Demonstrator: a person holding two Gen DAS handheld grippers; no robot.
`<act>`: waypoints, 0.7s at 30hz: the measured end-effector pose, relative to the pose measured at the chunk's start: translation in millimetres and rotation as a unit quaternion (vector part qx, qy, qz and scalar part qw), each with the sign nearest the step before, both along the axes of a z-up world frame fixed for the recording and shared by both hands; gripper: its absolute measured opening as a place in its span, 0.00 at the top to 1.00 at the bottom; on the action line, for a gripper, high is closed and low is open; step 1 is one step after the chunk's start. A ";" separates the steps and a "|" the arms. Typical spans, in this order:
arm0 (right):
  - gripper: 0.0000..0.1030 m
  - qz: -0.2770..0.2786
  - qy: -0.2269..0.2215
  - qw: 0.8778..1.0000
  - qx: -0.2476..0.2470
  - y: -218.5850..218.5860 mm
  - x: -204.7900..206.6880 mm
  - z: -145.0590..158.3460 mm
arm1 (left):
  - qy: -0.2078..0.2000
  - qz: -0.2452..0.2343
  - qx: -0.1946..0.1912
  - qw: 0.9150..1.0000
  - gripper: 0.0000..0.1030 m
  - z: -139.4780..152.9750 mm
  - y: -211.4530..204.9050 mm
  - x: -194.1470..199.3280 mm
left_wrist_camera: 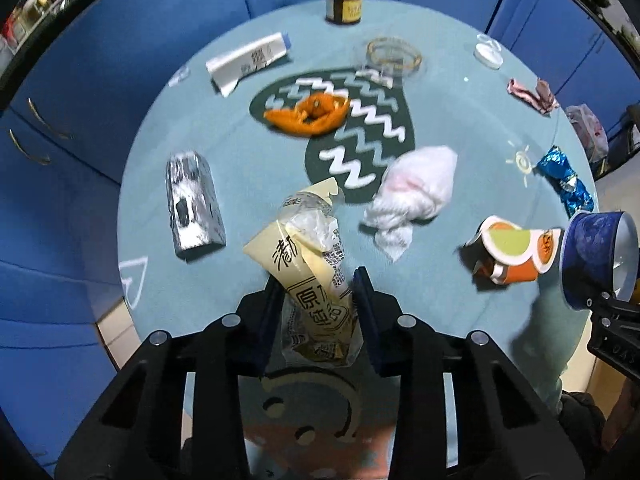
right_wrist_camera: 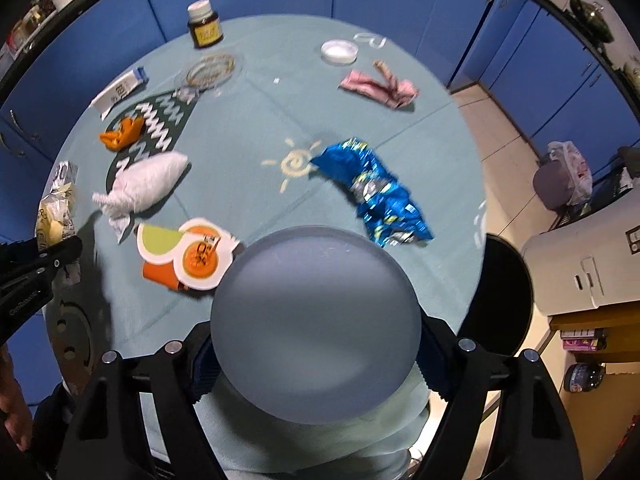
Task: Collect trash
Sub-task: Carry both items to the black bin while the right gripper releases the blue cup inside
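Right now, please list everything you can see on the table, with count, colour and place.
table: 1, round, light blue cloth
yellow wrapper: 1, cream, in left gripper
blue container: 1, in right gripper
silver packet: 1, left side
orange peel: 1, centre
white bag: 1, centre
paper cup: 1, orange, crushed
blue wrapper: 1, right
pink wrapper: 1, far right
brown bottle: 1, far edge
left gripper: 1, black
right gripper: 1, black
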State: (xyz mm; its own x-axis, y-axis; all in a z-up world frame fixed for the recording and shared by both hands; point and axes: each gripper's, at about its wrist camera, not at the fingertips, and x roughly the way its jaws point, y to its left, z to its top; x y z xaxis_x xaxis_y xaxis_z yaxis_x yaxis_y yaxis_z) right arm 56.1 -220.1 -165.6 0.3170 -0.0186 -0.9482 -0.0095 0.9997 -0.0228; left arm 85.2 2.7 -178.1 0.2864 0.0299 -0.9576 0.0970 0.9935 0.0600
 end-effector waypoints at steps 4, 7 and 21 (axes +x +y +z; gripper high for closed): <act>0.26 -0.003 -0.028 1.000 -0.010 -3.0 -0.9 11.1 | -0.020 -0.004 0.012 1.000 0.64 10.8 -7.9 1.5; 0.26 -0.007 -0.046 0.999 -0.013 -7.9 0.6 18.8 | -0.031 -0.010 0.017 0.999 0.65 11.0 -8.1 6.9; 0.25 -0.083 -0.075 0.994 -0.001 -71.8 -1.3 35.7 | -0.089 -0.106 0.006 0.990 0.65 47.2 -96.3 25.7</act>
State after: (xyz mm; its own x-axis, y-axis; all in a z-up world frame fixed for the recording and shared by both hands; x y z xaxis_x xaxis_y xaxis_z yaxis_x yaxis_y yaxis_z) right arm 54.8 -291.9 -129.9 0.4468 -0.0849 -0.8906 0.1587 0.9872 -0.0145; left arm 110.9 -93.6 -130.9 0.4508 -0.0386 -0.8918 0.2906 0.9510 0.1057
